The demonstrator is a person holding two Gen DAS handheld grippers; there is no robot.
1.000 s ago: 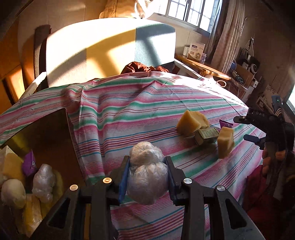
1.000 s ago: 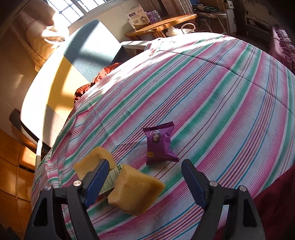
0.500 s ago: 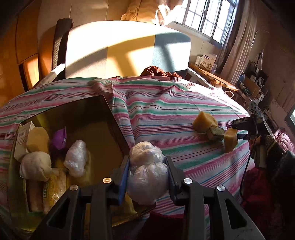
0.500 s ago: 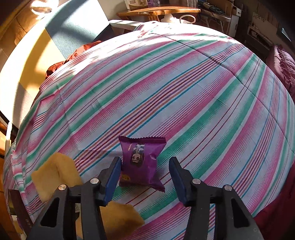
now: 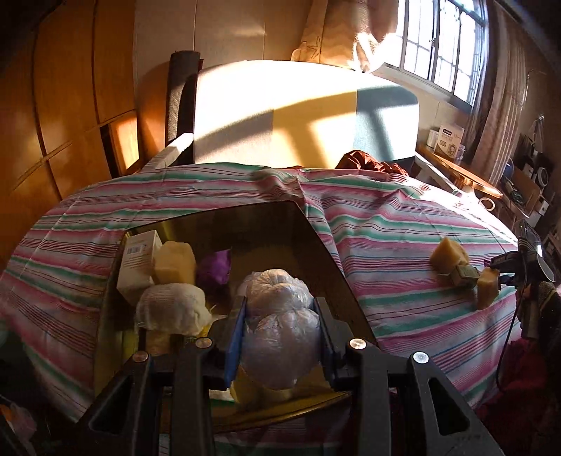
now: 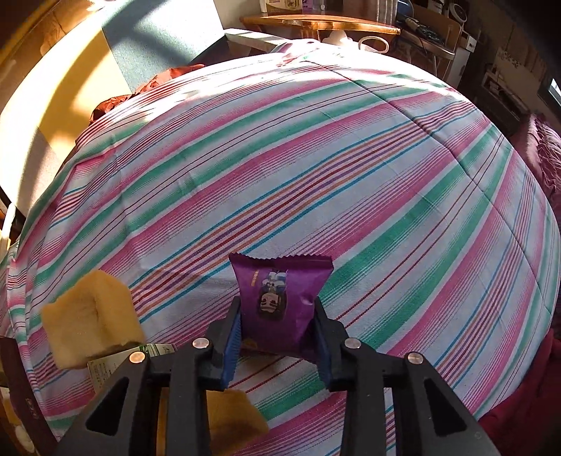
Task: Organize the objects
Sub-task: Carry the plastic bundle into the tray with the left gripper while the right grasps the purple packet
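My left gripper [image 5: 280, 331] is shut on a clear plastic-wrapped bundle [image 5: 278, 326] and holds it above the dark open box [image 5: 315, 238]. Inside the box lie a white carton [image 5: 138, 261], a yellow sponge block [image 5: 175, 261], a purple packet [image 5: 214, 270] and a white wrapped lump [image 5: 171, 308]. My right gripper [image 6: 278, 333] is shut on a purple snack packet [image 6: 278, 298] resting on the striped cloth [image 6: 315, 158]. Beside it lie a yellow sponge block [image 6: 89, 321], a small green-and-white carton [image 6: 115, 364] and another yellow block [image 6: 233, 424]. In the left wrist view the right gripper [image 5: 508, 266] shows at the far right by those blocks [image 5: 448, 254].
The striped cloth [image 5: 403, 245] covers a bed. A pale headboard [image 5: 298, 115] and a reddish garment [image 5: 368, 165] are at its far end. A wooden side table [image 6: 315, 22] with boxes stands by the window. Wooden cabinets [image 5: 52, 122] line the left.
My left gripper carried the wrapped bundle leftward from over the cloth to above the box. My right gripper moved onto the purple packet and its jaws closed on it.
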